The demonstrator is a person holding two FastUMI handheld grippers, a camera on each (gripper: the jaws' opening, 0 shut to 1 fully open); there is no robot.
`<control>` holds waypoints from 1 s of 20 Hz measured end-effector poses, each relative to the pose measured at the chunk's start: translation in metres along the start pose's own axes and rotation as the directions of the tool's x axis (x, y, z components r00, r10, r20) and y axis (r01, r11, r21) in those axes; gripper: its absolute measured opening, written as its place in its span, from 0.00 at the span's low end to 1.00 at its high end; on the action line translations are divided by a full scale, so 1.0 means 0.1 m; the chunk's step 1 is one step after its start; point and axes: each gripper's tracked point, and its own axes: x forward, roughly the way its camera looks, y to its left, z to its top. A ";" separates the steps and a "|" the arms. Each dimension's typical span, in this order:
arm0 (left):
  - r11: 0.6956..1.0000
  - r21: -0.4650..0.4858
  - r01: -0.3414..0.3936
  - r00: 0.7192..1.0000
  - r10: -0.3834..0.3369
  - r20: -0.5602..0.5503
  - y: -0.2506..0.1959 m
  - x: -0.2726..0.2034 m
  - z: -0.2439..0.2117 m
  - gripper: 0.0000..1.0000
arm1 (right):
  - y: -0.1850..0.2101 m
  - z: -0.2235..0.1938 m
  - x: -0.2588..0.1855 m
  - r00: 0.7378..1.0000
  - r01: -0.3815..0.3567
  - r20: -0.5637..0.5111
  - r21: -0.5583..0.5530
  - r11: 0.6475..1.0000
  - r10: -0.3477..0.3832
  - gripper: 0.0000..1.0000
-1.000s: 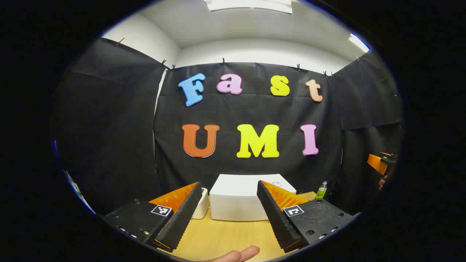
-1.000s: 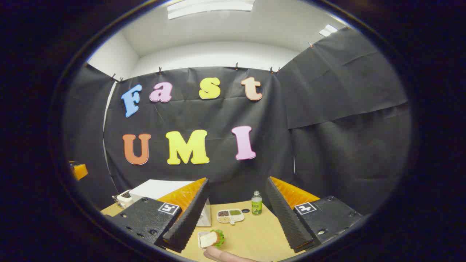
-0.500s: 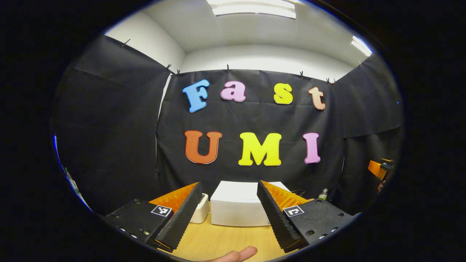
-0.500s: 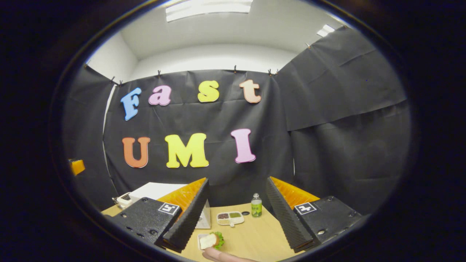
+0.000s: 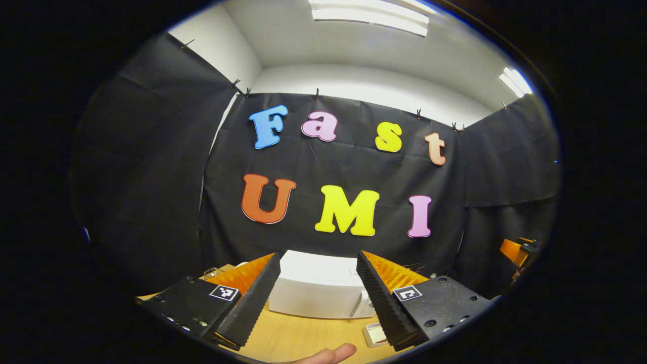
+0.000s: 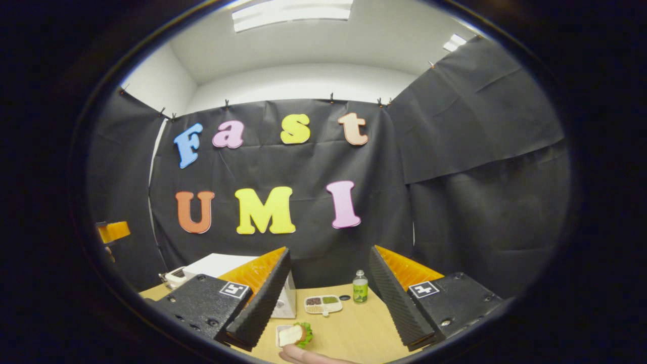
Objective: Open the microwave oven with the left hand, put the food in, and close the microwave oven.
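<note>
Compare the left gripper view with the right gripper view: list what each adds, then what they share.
Left gripper view: the open left claw frames the front of the white microwave, which sits centred between its fingers. Right gripper view: past the open right claw are a sandwich on a small plate, a divided snack tray and a green bottle. Both: the microwave and the wooden table.
</note>
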 end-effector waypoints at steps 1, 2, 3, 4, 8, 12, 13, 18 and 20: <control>1.000 -0.005 0.003 1.000 -0.003 0.004 -0.06 0.06 -0.03 0.95 | 0.00 0.00 0.00 1.000 -0.005 0.006 -0.004 1.000 0.005 0.92; 1.000 0.006 0.009 1.000 -0.009 0.001 -0.12 0.12 -0.08 0.95 | -0.01 0.01 0.00 1.000 -0.004 0.014 -0.011 1.000 0.004 0.92; 1.000 0.028 0.010 1.000 -0.010 -0.009 -0.17 0.18 -0.17 0.95 | -0.02 0.01 0.00 1.000 0.001 0.020 -0.019 1.000 0.000 0.92; 0.998 0.055 0.010 1.000 -0.009 -0.016 -0.22 0.26 -0.24 0.95 | -0.02 0.00 0.00 1.000 -0.001 0.025 -0.026 1.000 0.002 0.99; 0.988 0.148 0.039 0.997 -0.029 -0.069 -0.54 0.52 -0.68 0.95 | 0.00 0.02 -0.01 0.999 -0.029 0.038 -0.022 0.999 0.030 0.99; 0.988 0.130 0.082 0.987 -0.063 -0.146 -0.83 0.85 -1.19 0.95 | -0.06 -0.04 -0.02 0.998 -0.055 0.038 -0.009 0.998 0.055 0.99; 0.987 0.138 0.077 0.986 -0.055 -0.159 -0.84 0.94 -1.32 0.95 | -0.06 -0.07 -0.04 0.997 -0.072 0.034 -0.008 0.997 0.073 0.99; 0.988 0.137 0.075 0.980 -0.048 -0.193 -1.02 1.38 -1.97 0.95 | -0.24 -0.09 -0.06 0.994 -0.088 0.063 0.001 0.996 0.088 0.99; 0.987 0.140 0.083 0.978 -0.053 -0.203 -1.10 1.56 -2.24 0.95 | -0.27 -0.10 -0.07 0.993 -0.099 0.070 -0.004 0.995 0.099 0.99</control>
